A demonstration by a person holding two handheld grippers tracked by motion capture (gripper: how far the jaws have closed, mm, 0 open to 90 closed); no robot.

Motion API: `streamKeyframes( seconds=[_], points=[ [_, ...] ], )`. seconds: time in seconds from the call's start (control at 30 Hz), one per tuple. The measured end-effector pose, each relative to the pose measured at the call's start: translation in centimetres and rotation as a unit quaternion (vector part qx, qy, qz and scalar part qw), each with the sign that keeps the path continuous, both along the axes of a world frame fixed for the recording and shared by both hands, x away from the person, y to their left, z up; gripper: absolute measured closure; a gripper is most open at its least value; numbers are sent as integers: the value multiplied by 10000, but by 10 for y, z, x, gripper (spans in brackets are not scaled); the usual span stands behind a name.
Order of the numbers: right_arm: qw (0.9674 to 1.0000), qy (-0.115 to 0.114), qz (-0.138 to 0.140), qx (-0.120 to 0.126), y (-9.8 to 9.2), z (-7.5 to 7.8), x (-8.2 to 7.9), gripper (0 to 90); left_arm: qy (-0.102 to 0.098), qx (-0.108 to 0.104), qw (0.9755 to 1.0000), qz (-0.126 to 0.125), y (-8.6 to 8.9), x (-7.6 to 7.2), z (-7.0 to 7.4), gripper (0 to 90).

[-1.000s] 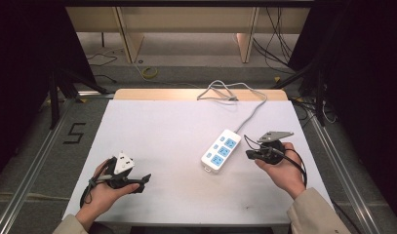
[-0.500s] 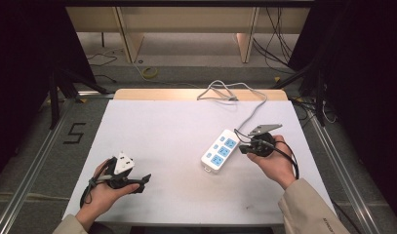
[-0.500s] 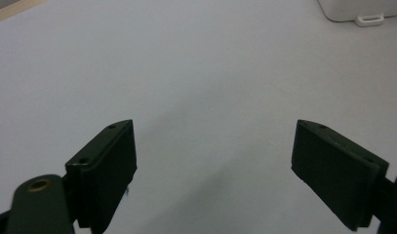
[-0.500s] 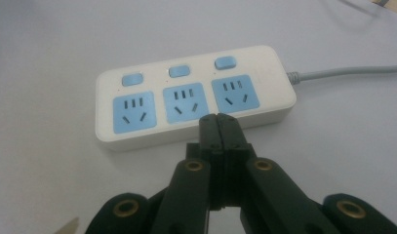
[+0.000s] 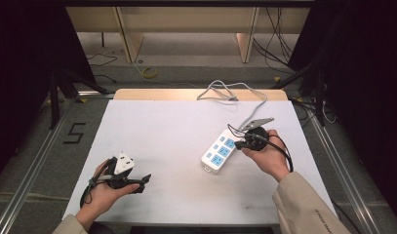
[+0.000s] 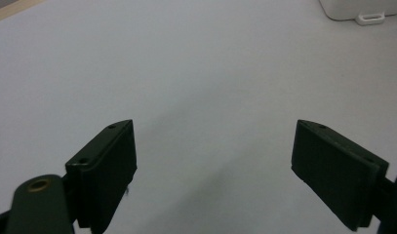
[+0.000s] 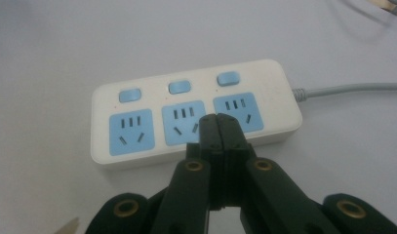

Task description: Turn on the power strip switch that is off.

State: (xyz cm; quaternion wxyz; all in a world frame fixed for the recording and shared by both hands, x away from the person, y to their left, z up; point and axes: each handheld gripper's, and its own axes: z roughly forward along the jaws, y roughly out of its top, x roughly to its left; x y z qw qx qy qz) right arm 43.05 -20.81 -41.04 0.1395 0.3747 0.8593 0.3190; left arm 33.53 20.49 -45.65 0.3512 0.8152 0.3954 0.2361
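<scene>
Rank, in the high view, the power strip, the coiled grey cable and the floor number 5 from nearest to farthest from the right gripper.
1. Power strip: right beside the right gripper, on its left.
2. Coiled grey cable: at the table's far edge, beyond the gripper.
3. Floor number 5: off the table, far to the left.

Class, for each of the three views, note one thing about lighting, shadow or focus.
High view: the table is evenly lit, the surroundings dark. Left gripper view: the near jaws look soft, with a faint shadow on the table between them. Right gripper view: the power strip is sharp, and the shut right gripper darkens its middle.
</scene>
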Motion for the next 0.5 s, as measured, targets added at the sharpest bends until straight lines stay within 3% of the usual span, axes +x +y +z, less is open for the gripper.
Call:
streamKeyframes(
  seconds=[0.5],
  points=[
    [9999,18,51,-112,14,6,17,900,0,-1,10000,-4,0,0,0,163]
  ],
)
